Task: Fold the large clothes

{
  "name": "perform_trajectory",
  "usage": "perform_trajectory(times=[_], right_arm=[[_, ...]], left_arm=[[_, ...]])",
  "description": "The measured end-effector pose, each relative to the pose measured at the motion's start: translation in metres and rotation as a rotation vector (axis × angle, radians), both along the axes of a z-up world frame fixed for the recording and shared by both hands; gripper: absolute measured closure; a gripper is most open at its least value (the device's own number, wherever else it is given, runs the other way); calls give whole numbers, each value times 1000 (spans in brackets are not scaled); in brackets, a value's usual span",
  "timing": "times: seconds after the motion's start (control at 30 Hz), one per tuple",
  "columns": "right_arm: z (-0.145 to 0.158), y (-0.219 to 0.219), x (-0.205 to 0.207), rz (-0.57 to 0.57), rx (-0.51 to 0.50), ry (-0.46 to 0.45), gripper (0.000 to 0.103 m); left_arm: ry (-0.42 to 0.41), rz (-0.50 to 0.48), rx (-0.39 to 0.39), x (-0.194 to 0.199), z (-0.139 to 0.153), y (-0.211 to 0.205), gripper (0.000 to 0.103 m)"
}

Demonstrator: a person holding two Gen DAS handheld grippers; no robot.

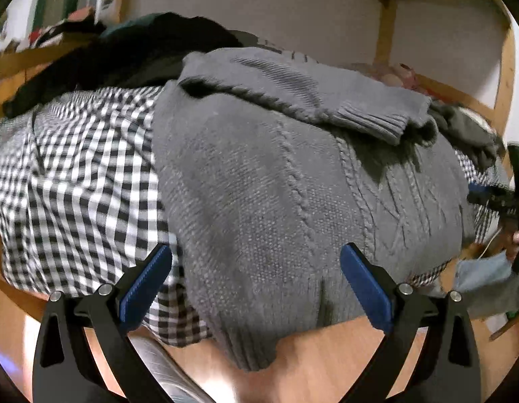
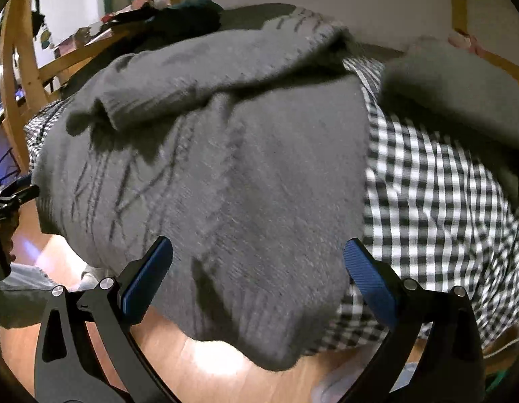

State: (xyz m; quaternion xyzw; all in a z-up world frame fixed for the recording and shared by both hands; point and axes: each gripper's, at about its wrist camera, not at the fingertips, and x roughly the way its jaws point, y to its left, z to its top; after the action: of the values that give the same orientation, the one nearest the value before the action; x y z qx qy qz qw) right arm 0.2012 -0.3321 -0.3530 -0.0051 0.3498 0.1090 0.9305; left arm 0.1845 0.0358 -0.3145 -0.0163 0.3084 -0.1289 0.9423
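Grey sweater [image 1: 276, 184] lies lengthwise, hem toward both grippers' wide-open, empty jaws.

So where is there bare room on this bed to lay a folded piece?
Bare checkered cover shows left of the grey sweater, up to the dark clothes pile behind. A second patch lies right of the sweater, below a grey-green garment. The far edge is crowded. Both grippers hang open near the hem.

My grey cable-knit sweater [image 1: 259, 184] lay flat on the checked bedspread [image 1: 84, 174], one sleeve [image 1: 293, 94] folded across, hem overhanging.
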Motion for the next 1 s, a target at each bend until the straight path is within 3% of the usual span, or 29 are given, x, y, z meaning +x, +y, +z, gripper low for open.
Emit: perform_trajectory(times=[0.13, 0.2, 0.23, 0.27, 0.3, 0.37, 0.43, 0.47, 0.5, 0.53, 0.6, 0.7, 0.73, 0.77, 0.8, 0.87, 0.9, 0.93, 1.0], right_arm=[[-14, -7, 3, 10, 30, 33, 3], [-17, -8, 5, 23, 60, 48, 14], [-16, -10, 5, 25, 76, 51, 25], [-14, -13, 6, 29, 101, 63, 30], [-14, -17, 7, 29, 125, 74, 33], [-14, -28, 9, 30, 188, 94, 47], [-14, -37, 10, 44, 249, 110, 51], [-15, -39, 12, 23, 222, 119, 51], [-19, -39, 14, -34, 128, 136, 51], [-22, -39, 14, -38, 107, 144, 51], [-24, -45, 13, -37, 154, 145, 51], [-26, -50, 13, -29, 196, 166, 49], [-25, -50, 11, 0, 236, 166, 53], [-22, -50, 11, 48, 294, 165, 66], [-19, -49, 8, 89, 331, 152, 68], [-10, -40, 2, 164, 347, 118, 72], [-9, -37, 3, 178, 351, 131, 75], [-12, -35, 5, 169, 331, 149, 76], [-28, -34, 13, 84, 210, 216, 76]], left_arm=[[18, -42, -112, 8, -7, 5, 5], [50, -62, -170, 12, -6, 7, 5], [52, -79, -196, 11, -3, 7, 6], [51, -89, -205, 11, 0, 6, 11], [51, -92, -192, 10, 4, 4, 26], [70, -95, -169, 11, 5, 2, 35], [127, -91, -177, 19, 1, 2, 52], [141, -75, -175, 21, -1, 3, 52], [156, -31, -150, 24, -6, 6, 46], [168, -3, -130, 26, -10, 7, 25], [176, 52, -73, 27, -19, 6, 5], [230, 52, -21, 29, -34, -4, 6], [226, 30, -24, 27, -34, -8, 6], [230, 2, -42, 26, -33, -11, 6], [231, -10, -63, 25, -28, -14, 6], [196, -25, -121, 23, -16, -12, 30], [181, -9, -130, 22, -10, -10, 61], [181, 22, -122, 23, -7, -7, 79], [226, 39, -215, 28, -13, 9, 81]])
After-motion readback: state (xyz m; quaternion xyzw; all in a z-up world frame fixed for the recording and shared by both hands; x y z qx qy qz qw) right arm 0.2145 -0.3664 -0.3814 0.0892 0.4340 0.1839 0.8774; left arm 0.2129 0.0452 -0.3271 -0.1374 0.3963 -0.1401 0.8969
